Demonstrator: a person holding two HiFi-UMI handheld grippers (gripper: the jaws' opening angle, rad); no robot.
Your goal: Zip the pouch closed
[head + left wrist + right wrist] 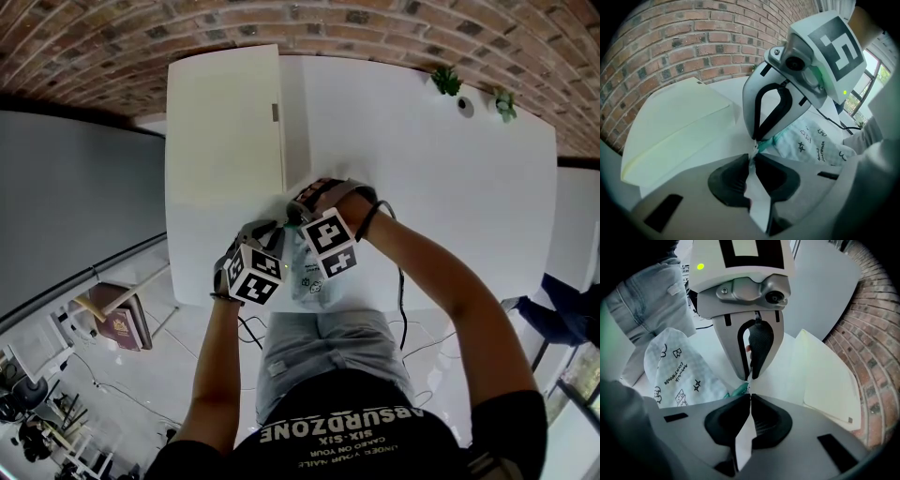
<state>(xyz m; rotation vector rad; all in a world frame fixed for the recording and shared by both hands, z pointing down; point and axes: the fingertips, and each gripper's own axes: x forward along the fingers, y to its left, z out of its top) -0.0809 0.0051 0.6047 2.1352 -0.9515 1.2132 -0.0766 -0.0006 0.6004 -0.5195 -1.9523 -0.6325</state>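
Observation:
A white pouch [314, 279] printed with small doodles lies at the near edge of the white table [450, 169], with its teal zipper end [765, 145] pointing away from me. My left gripper [281, 228] and right gripper [294, 214] meet tip to tip at that end. In the left gripper view my own pads [736, 180] are pinched together on a small pale piece at the zipper end, and the right gripper's fingers [761, 117] close on the same spot. The right gripper view shows the pouch [675, 373] at left and the teal end [738, 390] beside the right gripper's closed tips [750, 397].
A cream flat board [225, 131] lies on the table's left half, just beyond the grippers. Two small plants [447, 80] stand at the far right edge. A black cable [400, 281] hangs off the near edge. A brick wall runs behind.

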